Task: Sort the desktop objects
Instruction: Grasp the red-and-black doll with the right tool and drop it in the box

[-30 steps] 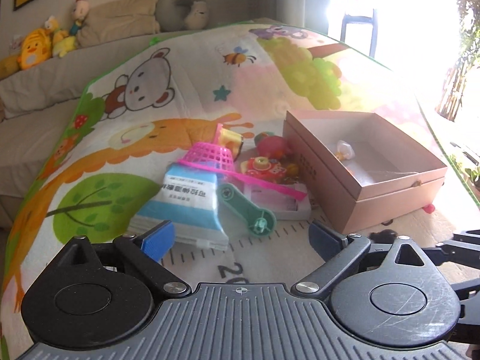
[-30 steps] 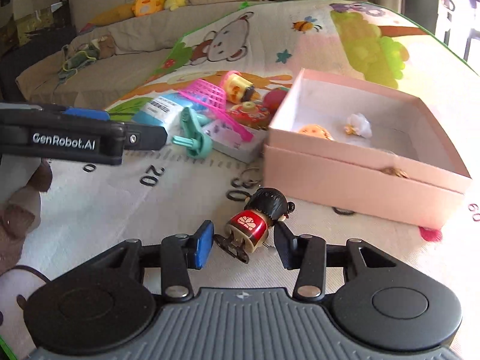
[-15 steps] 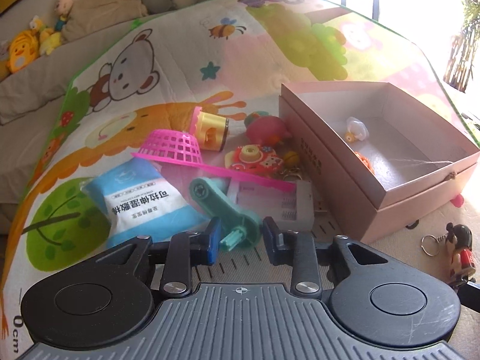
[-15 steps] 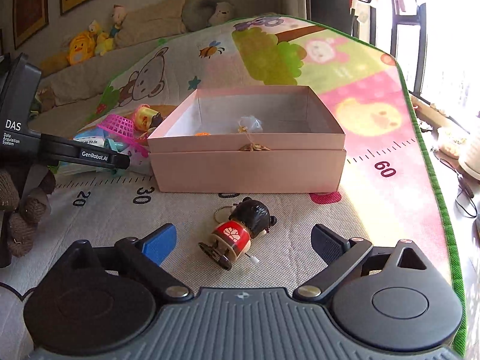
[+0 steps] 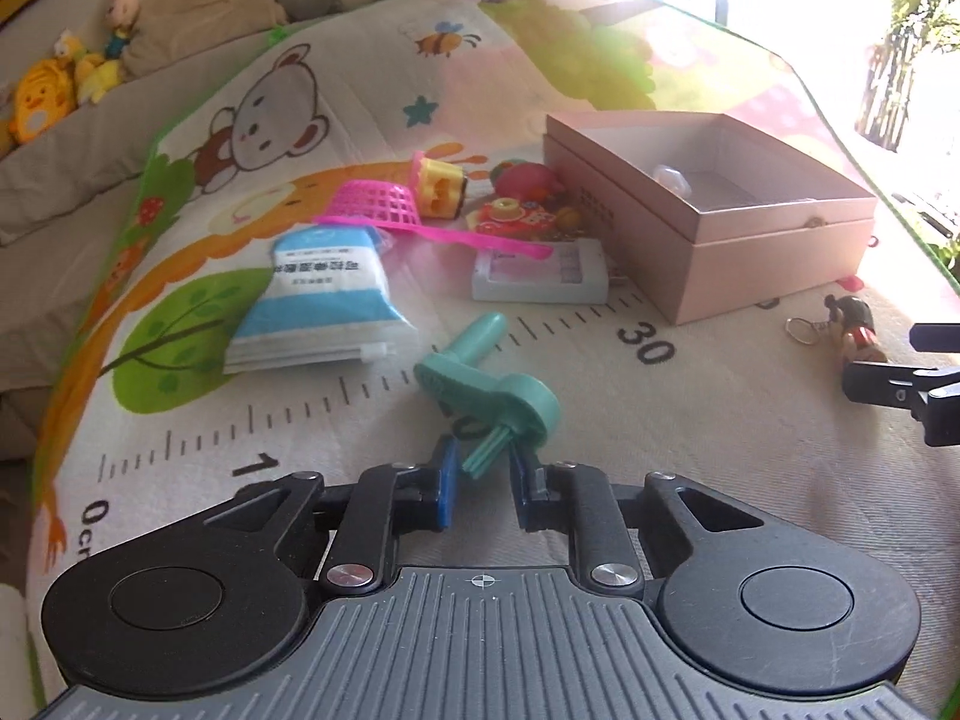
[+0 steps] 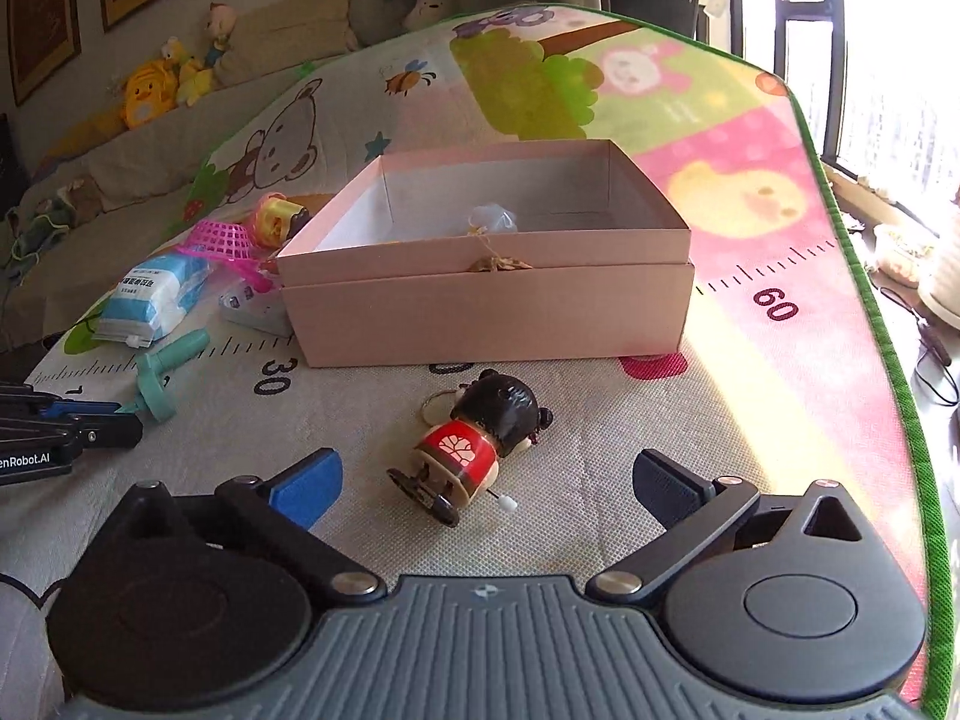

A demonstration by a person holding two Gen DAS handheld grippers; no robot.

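Left wrist view, nearest first: the left hand-held gripper [image 5: 483, 483] is pinching the ribbed stub of one teal plastic tool [image 5: 489, 387], whose far end looks lifted off the play mat [image 5: 690, 420] — the surface here is a mat, not a worktop. Past it lie one blue-and-white tissue pack [image 5: 324, 300], one white charger-like case [image 5: 540, 273], one pink mesh scoop [image 5: 384, 207], one yellow toy [image 5: 441, 186] and a tight cluster of small red and orange toys [image 5: 522, 201] that I cannot count for certain. Just beside that cluster stands the single pink box [image 5: 774, 252], open, with one pale wrapped item [image 5: 672, 180] visible inside. In the right wrist view the right hand-held gripper [image 6: 486, 477] is spread wide, its blue pads on either side of one wooden doll [image 6: 474, 450] with a keyring, lying on the mat without touching either pad; the box [image 6: 492, 306] sits just beyond, showing the pale item [image 6: 492, 219] and something brownish [image 6: 498, 264] at its near rim. Judged from this, sorting is at an early stage — two or so small things are boxed, while about eight remain outside, with the teal tool in hand and the doll lined up for a grasp.
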